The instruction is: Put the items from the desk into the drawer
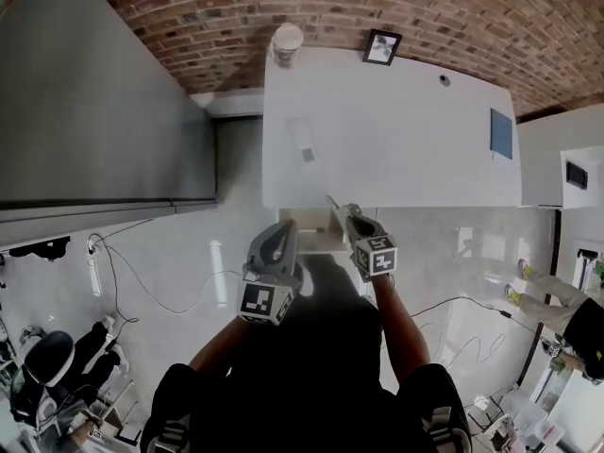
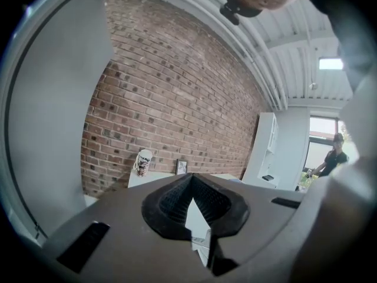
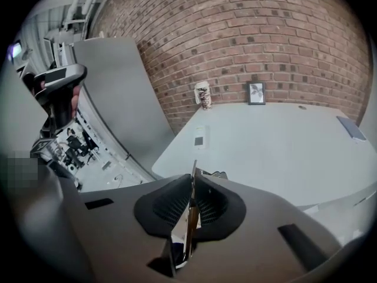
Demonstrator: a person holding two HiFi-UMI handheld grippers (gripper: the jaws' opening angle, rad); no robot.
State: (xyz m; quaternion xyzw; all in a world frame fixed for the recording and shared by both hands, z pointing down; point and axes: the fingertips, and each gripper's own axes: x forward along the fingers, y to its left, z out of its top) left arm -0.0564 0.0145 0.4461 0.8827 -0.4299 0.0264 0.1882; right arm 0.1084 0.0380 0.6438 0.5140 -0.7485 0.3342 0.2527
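Note:
The white desk [image 1: 406, 149] bears a paper cup [image 1: 286, 39], a small picture frame [image 1: 382, 47], a white card [image 1: 302, 144] and a blue notebook [image 1: 501, 133]. My right gripper [image 1: 351, 213] [image 3: 192, 178] hangs over the desk's near edge, shut on a thin flat item [image 3: 192, 168] held edge-on; its tip [image 1: 332, 200] pokes out toward the desk. An open white drawer [image 1: 316, 242] shows just under that edge. To its left my left gripper [image 1: 283, 226] [image 2: 191, 178] points nearly level at the desk, fingertips together, with nothing seen between them.
A tall grey partition [image 1: 94, 92] stands left of the desk against a brick wall [image 1: 425, 8]. White cabinets [image 1: 557, 159] stand to the right. Cables [image 1: 142, 281] trail over the pale floor. A person [image 2: 334, 158] stands far off by a window.

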